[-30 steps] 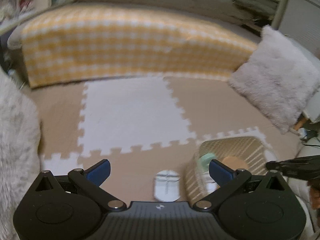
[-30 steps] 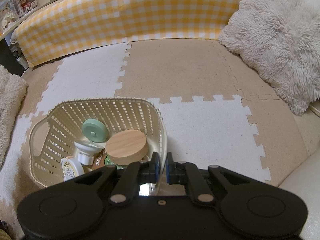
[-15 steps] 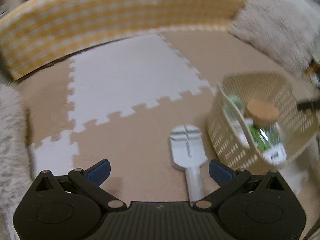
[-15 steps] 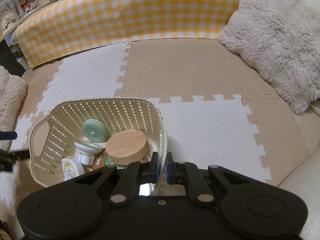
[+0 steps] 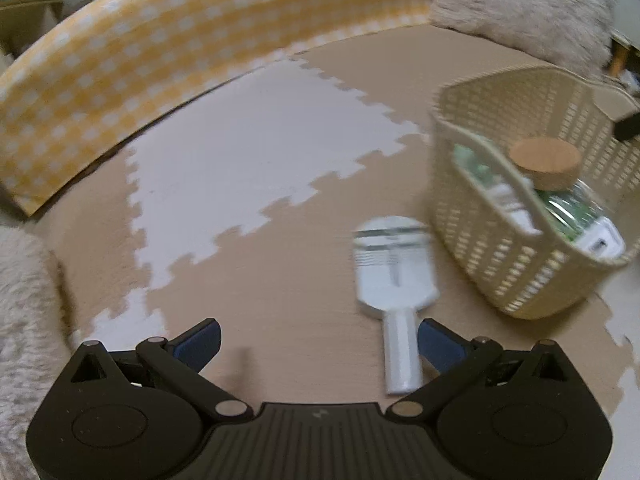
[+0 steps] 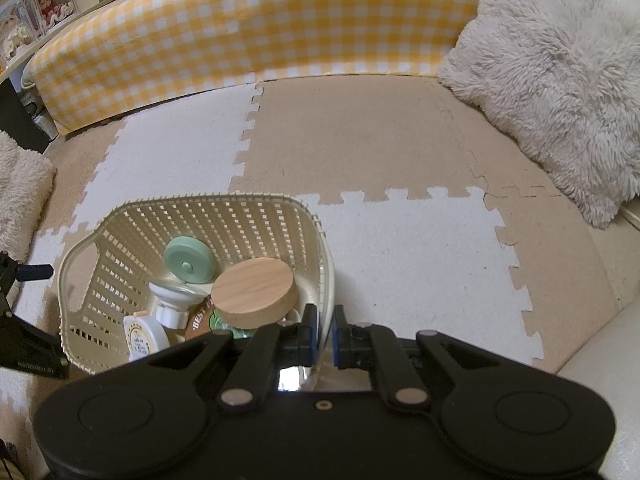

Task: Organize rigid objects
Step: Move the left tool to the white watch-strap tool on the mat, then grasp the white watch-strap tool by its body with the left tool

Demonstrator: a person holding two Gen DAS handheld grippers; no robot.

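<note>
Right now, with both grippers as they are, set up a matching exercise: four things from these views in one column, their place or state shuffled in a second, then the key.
Things
1. left gripper
2. right gripper
3. white brush
4. wooden-lidded jar

Place or state
A. standing in the basket
B. shut on the basket's rim
C. open, low over the floor mat
D. lying on the mat beside the basket

Pairs: 1-C, 2-B, 3-D, 4-A

left-wrist view blurred, jar [image 6: 256,300] label partly hidden
</note>
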